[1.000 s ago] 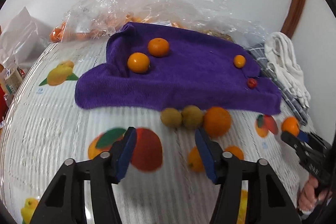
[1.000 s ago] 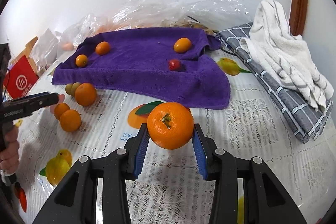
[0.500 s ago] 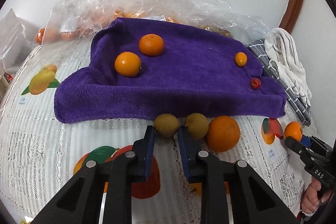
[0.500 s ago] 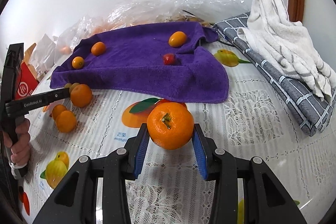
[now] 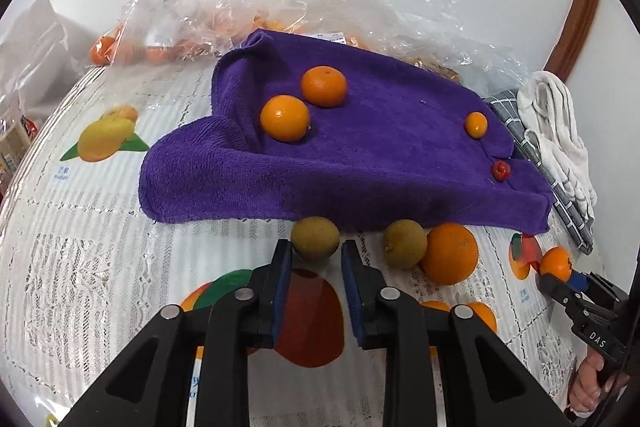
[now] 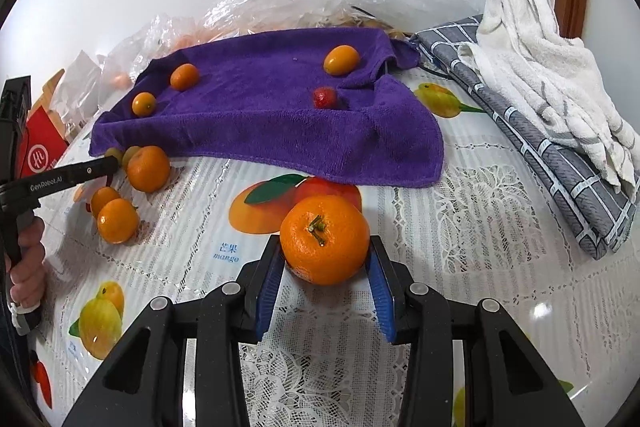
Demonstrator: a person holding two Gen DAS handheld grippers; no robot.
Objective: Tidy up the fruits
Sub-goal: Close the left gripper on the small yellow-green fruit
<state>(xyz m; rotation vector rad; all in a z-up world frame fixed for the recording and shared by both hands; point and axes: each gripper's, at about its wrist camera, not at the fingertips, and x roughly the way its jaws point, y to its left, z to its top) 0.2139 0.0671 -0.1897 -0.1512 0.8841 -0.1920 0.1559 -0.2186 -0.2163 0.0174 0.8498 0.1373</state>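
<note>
My left gripper (image 5: 314,255) is shut on a small green-brown fruit (image 5: 315,237) at the near edge of the purple towel (image 5: 360,163). A second green-brown fruit (image 5: 404,243) and an orange (image 5: 450,253) lie just right of it. Two oranges (image 5: 285,117) (image 5: 323,85), a kumquat (image 5: 476,124) and a small red fruit (image 5: 500,170) sit on the towel. My right gripper (image 6: 324,263) is shut on a mandarin (image 6: 324,239), held just above the tablecloth, right of the towel's corner (image 6: 400,163).
Two more oranges (image 6: 116,219) lie on the fruit-print tablecloth (image 6: 460,227) at left. A crumpled plastic bag (image 5: 300,7) with fruit sits behind the towel. A grey checked cloth (image 6: 540,147) with a white towel (image 6: 552,67) lies at right. A red box (image 6: 40,151) stands far left.
My left gripper moved forward to the towel's edge and closed on the left green-brown fruit, separating it from its neighbour. My right gripper kept holding the mandarin and shifted slightly.
</note>
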